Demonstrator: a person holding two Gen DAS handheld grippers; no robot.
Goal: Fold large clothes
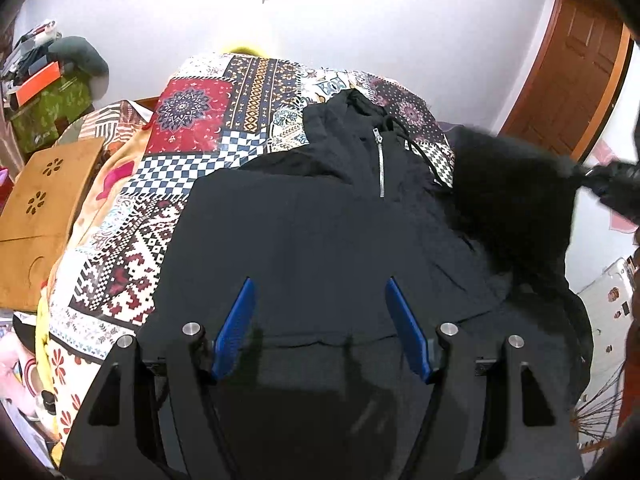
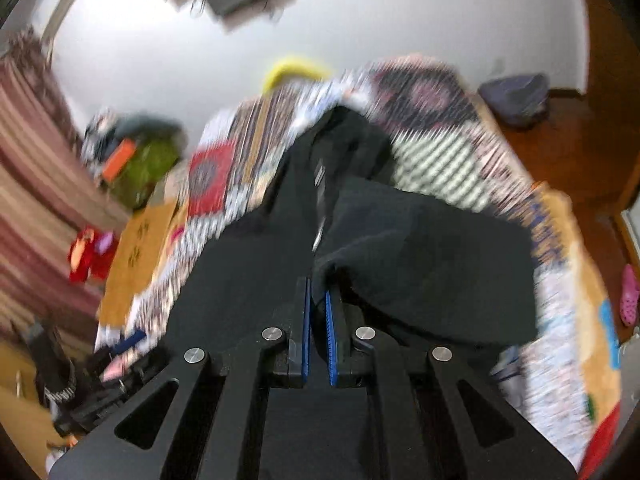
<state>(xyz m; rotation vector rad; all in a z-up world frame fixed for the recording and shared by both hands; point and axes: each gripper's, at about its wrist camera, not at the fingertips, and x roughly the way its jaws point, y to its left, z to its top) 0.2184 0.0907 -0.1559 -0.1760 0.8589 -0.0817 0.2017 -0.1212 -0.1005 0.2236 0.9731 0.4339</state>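
A black zip-up hooded jacket point(image 1: 300, 232) lies spread on the patchwork quilt point(image 1: 192, 120), hood toward the wall, its silver zipper point(image 1: 380, 164) facing up. My left gripper point(image 1: 319, 284) hovers open over the jacket's lower body with nothing between its blue pads. My right gripper point(image 2: 318, 286) is shut on a fold of the jacket's sleeve point(image 2: 432, 256), which is lifted off the bed and stretched. In the left wrist view that raised sleeve point(image 1: 512, 200) hangs from the right gripper point(image 1: 592, 178) at the right edge. The right wrist view is blurred by motion.
A wooden lap table point(image 1: 44, 200) rests on the bed's left side. A green box with clutter point(image 1: 52, 100) stands by the far left wall. A wooden door point(image 1: 576, 60) is at the right. A dark bag point(image 2: 516, 96) and a pink shoe point(image 2: 628, 300) lie on the wooden floor.
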